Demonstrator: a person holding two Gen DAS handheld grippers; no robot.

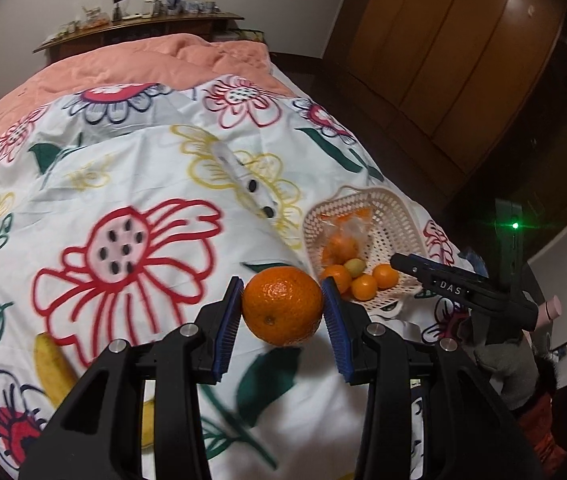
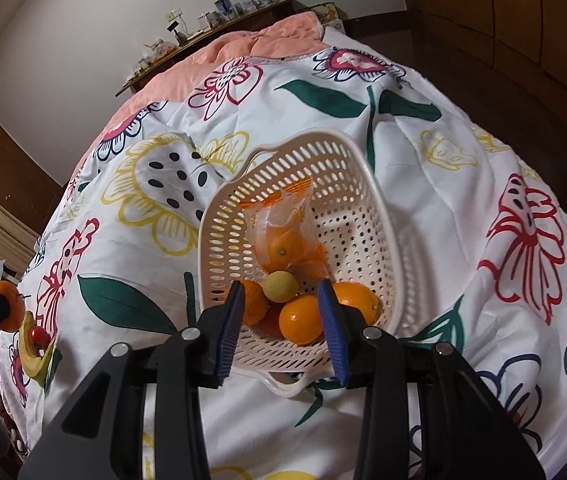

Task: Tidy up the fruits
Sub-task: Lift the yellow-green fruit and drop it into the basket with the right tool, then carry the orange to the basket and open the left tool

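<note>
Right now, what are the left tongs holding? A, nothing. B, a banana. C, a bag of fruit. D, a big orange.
D: the left tongs are clamped on a big orange, one blue pad on each side, above the flowered bedspread.

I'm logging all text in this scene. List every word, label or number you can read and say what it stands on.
"DAS": white letters on the black body of the right gripper, seen from the left wrist camera.
Orange print on the clear fruit bag in the white basket: too crumpled and blurred to read.
Items on the wooden shelf behind the bed: too small to read.
Nothing else readable.
</note>
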